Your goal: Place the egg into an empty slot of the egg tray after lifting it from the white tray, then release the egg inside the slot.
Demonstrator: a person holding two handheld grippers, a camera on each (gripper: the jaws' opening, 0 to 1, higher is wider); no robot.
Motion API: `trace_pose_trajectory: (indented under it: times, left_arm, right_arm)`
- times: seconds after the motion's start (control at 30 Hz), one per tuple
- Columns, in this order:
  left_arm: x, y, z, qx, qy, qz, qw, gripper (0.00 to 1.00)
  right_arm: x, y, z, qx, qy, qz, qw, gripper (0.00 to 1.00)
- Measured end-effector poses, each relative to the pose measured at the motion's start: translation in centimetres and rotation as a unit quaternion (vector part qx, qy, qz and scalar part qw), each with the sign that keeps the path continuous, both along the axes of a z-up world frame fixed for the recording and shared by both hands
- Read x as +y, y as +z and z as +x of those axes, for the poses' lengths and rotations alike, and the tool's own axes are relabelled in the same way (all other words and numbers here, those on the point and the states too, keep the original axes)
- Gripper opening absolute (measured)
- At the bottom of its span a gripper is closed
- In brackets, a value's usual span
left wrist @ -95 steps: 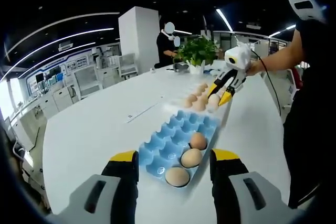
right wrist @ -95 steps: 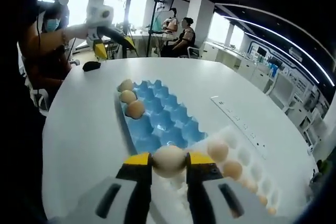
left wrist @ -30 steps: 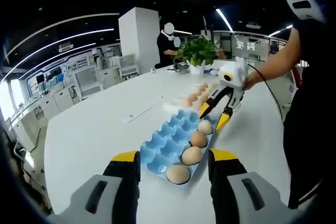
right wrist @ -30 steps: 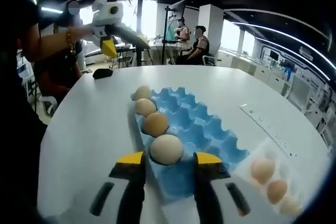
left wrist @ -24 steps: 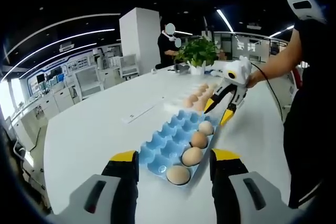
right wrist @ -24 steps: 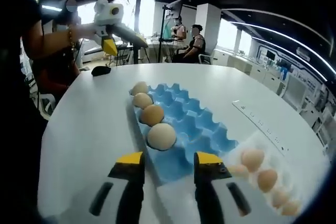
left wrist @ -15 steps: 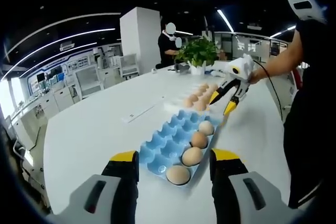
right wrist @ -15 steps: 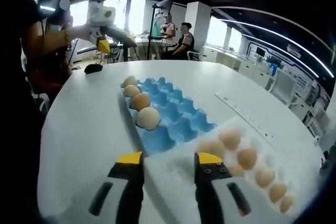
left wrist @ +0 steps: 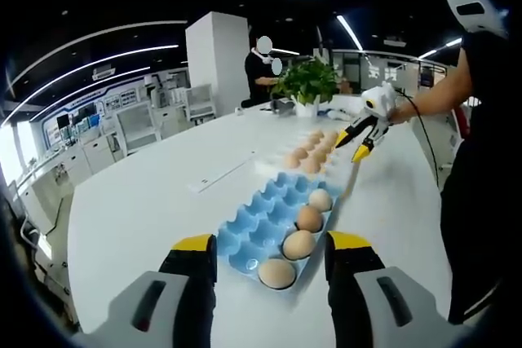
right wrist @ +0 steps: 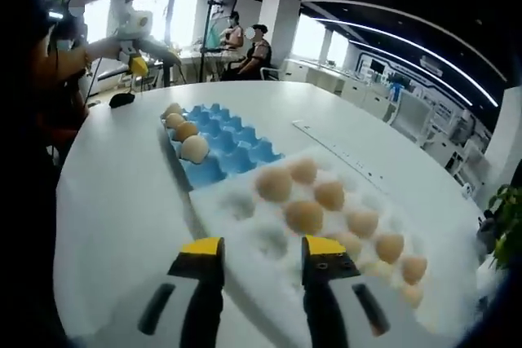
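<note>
The blue egg tray point(left wrist: 273, 222) lies on the white table point(left wrist: 139, 209) and holds four eggs in a row along one long edge; its other slots are empty. The egg point(left wrist: 320, 199) at the far end of that row in the left gripper view sits in its slot, pale tan and smooth, with nothing touching it; in the right gripper view the same egg point(right wrist: 194, 148) is the one nearest the white tray. The white tray point(right wrist: 245, 201) lies end to end with the blue one, just beside it, and carries about eight tan eggs point(right wrist: 304, 216) in two rows, with empty hollows near the jaws.

A leafy plant point(left wrist: 307, 79) in a white pot stands beyond the trays, and a white strip point(left wrist: 222, 174) lies on the table beside them. People stand and sit in the background.

The left gripper point(left wrist: 273, 254) is open and empty, its jaws on either side of the near end of the blue tray. The right gripper point(right wrist: 261, 257) is open and empty above the white tray; from the left gripper view it point(left wrist: 359, 140) hangs over that tray's far end
</note>
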State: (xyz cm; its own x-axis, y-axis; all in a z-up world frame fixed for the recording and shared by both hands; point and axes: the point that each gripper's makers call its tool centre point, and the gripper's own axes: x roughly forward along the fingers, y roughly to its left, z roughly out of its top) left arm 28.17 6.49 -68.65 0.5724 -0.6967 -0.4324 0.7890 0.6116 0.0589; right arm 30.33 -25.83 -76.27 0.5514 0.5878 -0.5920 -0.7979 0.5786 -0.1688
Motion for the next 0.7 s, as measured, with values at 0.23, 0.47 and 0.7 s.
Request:
trace_pose_trajectory:
  times: [0.23,0.47,0.7]
  left_arm:
    - [0.0,-0.1,0.0,0.002,-0.001,0.001,1.0000,0.54]
    - [-0.2,-0.1,-0.1,0.002,-0.002,0.001,1.0000,0.53]
    - [-0.2,-0.1,0.0,0.002,-0.002,0.000,1.0000,0.53]
  right_arm:
    - [-3.0,0.3,0.4,-0.003,-0.046,0.006,0.9989,0.38]
    - [-6.1,0.1,0.2,-0.006,-0.079,-0.007,0.9969,0.38]
    - [-8.6,0.5,0.8,-0.011,-0.120,-0.003,0.9927,0.38]
